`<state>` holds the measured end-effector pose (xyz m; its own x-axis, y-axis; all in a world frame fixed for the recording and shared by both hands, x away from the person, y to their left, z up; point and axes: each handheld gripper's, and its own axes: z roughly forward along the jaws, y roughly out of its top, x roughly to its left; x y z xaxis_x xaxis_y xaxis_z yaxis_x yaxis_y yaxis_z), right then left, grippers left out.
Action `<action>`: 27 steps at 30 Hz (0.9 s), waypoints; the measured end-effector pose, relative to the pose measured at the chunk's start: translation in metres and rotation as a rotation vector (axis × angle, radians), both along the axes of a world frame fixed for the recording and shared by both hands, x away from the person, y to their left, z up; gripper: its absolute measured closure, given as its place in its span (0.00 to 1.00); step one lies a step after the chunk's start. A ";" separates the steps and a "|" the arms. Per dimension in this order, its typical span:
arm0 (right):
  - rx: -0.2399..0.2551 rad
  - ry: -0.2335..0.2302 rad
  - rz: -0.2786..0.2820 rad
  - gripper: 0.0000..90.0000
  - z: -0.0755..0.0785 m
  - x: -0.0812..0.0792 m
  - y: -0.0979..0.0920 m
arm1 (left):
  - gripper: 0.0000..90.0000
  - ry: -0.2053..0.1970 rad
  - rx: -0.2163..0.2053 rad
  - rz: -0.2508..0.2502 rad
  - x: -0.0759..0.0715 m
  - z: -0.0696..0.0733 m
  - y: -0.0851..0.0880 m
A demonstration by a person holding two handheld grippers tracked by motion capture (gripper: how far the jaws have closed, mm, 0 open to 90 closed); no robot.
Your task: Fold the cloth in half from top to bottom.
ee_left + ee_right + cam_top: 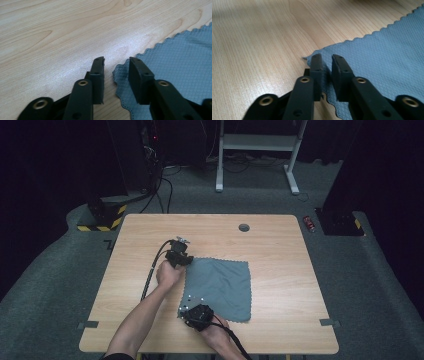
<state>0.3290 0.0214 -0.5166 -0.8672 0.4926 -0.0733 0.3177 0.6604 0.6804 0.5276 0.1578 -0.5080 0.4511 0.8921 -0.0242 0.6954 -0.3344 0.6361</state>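
Observation:
A blue-grey cloth [220,287] with scalloped edges lies flat on the wooden table [150,230], right of centre. My left gripper [186,260] is at the cloth's far left corner. In the left gripper view, the cloth [175,57] corner lies between the jaws of this gripper [116,61], with a wide gap around it. My right gripper [187,312] is at the near left corner. In the right gripper view its jaws [327,58] straddle the cloth [382,50] corner, close together, with a narrow gap still showing.
A round cable hole [244,227] sits near the table's far edge. Tape patches [330,322] mark the front corners. On the floor beyond stand a black-and-yellow striped base [102,217] and a white desk frame [257,142]. Both cables trail back toward the person.

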 end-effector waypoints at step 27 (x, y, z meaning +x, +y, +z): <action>-0.048 -0.019 0.030 0.99 0.003 -0.005 0.014 | 1.00 0.042 -0.120 -0.010 0.004 0.004 0.015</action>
